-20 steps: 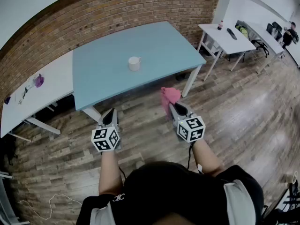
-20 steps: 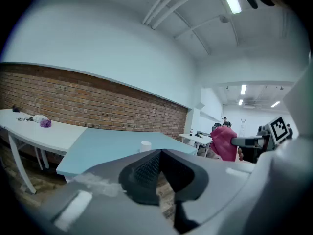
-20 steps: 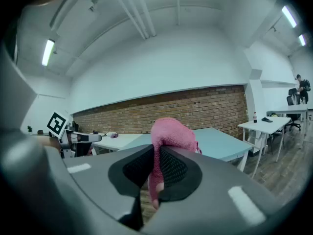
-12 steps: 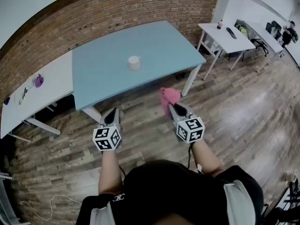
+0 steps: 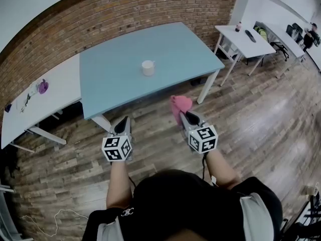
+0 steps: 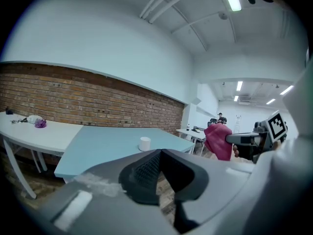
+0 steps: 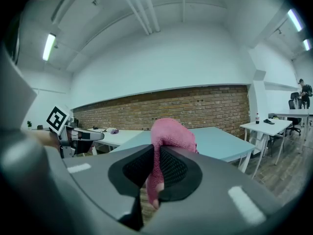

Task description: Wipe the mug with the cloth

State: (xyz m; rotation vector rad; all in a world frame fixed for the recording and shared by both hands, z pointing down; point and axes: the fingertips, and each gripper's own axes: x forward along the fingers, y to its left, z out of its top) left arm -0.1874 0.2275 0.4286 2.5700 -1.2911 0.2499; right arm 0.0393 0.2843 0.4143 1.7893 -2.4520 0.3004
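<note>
Head view: white mug (image 5: pixel 147 67) upright on blue counter (image 5: pixel 175 49), middle. Right claw (image 5: pixel 187 118), 5 o'clock from mug, off counter, clenched on pink cloth (image 5: pixel 179 104). Left claw (image 5: pixel 122 126), 7 o'clock from mug, clenched empty.

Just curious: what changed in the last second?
Hardly anything: the scene slides slightly rightward in the head view, likely the camera moving. Nothing grabbed or released. The right gripper stays shut on the pink cloth, the left gripper stays shut and empty, the white mug untouched on the blue table.
</note>
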